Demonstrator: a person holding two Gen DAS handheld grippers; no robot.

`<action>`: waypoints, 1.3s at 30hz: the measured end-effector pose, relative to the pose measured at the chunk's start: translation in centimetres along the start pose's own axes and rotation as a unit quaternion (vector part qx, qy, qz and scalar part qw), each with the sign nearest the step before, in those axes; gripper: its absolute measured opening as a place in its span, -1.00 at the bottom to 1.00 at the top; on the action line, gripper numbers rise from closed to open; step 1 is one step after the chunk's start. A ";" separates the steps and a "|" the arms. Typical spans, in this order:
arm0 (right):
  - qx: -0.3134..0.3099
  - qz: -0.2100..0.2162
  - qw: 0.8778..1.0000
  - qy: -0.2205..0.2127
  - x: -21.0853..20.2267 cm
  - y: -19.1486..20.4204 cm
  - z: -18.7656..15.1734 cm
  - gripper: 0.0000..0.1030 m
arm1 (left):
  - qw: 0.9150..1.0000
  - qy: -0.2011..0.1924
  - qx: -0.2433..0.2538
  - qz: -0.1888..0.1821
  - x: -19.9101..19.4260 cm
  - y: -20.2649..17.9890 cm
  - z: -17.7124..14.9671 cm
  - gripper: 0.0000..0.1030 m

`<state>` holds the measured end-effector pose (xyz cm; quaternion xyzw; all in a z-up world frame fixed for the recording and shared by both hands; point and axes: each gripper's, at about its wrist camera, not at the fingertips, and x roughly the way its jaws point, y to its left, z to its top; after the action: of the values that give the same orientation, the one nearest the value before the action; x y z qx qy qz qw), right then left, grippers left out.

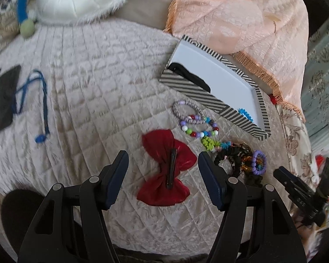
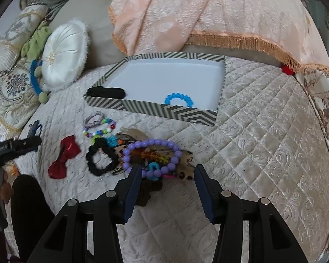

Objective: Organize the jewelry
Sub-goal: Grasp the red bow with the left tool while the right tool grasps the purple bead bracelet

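my left tongs (image 1: 163, 171) stand wide apart and hold nothing. the red bow clip (image 1: 166, 168) lies on the quilted bed (image 1: 87, 87) straight ahead of them, framed in the gap between the two pads without touching either. its dark metal clip bar runs nearly along my pointing line, tilted a little off it; the bow's lobes spread out to both sides of the bar. as i judge it, closing across the bar needs little or no roll of the wrist.

my right tongs (image 2: 167, 175) are also parted, about midway, and grip nothing. the purple bead bracelet (image 2: 151, 153) lies flat on the jewelry pile just ahead of them, its near edge beside the left pad tip. whether it touches, i cannot tell.

the striped box (image 2: 168, 110) sits beyond both piles and already holds a blue bead bracelet (image 2: 178, 98) and a black band (image 2: 106, 92). the left tongs are nearer the bow; the right tongs are nearer the purple bracelet and the box.

writing: a pale printed label shows on the side of the left tool in the right view, too blurred to read. no other legible text.
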<state>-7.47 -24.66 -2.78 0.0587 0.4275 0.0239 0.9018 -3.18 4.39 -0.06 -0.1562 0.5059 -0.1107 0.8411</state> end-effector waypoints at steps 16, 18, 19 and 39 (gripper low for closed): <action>-0.002 0.014 1.000 0.002 2.3 -1.6 1.6 -0.10 | 0.993 0.037 0.094 0.068 5.4 -3.6 -2.2 0.28; -0.011 0.015 1.000 0.006 2.9 -1.5 2.0 -0.13 | 0.993 0.040 0.091 0.067 5.8 -3.5 -2.1 0.28; -0.015 0.015 1.000 0.009 3.3 -1.4 2.1 -0.17 | 0.993 0.040 0.090 0.066 6.0 -3.5 -2.1 0.28; -0.033 0.060 0.996 -0.057 -2.6 0.3 4.7 -0.83 | 0.996 -0.024 0.084 0.030 1.3 -4.2 1.3 -0.62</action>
<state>-5.52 -24.96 2.18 0.0556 0.3701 0.0886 0.9231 -1.50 0.28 1.00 -0.0722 0.4788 -0.1236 0.8662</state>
